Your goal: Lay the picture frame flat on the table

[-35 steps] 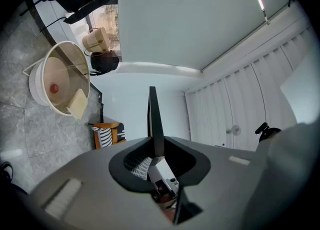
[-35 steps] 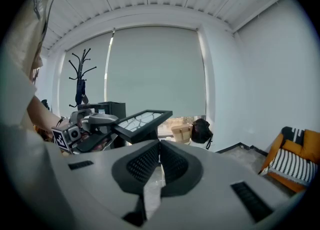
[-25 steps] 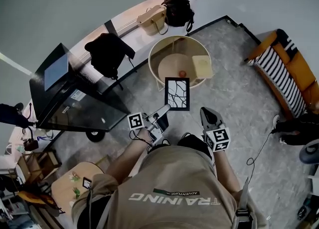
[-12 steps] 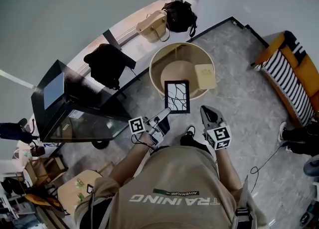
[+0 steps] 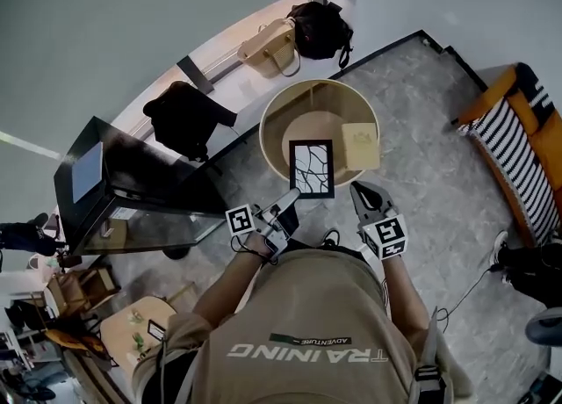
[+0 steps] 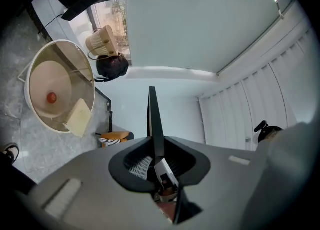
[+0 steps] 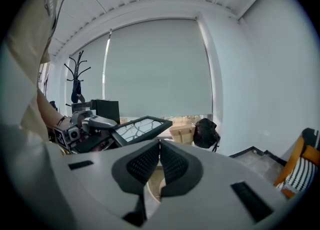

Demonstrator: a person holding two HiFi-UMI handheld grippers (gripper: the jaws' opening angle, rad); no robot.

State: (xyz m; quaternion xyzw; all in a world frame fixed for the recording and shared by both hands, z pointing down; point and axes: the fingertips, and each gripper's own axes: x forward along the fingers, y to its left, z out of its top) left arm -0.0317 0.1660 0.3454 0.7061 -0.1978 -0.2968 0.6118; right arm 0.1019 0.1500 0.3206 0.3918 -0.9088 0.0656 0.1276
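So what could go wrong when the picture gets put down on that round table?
1. The left gripper pinches the picture frame only at one edge, so the frame might tip or slip out.
2. The round table has a raised rim, and a cream pad and a small red ball lie on it. The frame might land on one of them and not lie flat.

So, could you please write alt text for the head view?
Seen from above, a person's left gripper holds a black picture frame by one corner, in the air by the near rim of a round table. The right gripper is shut and empty beside it; a pale block lies on the table.
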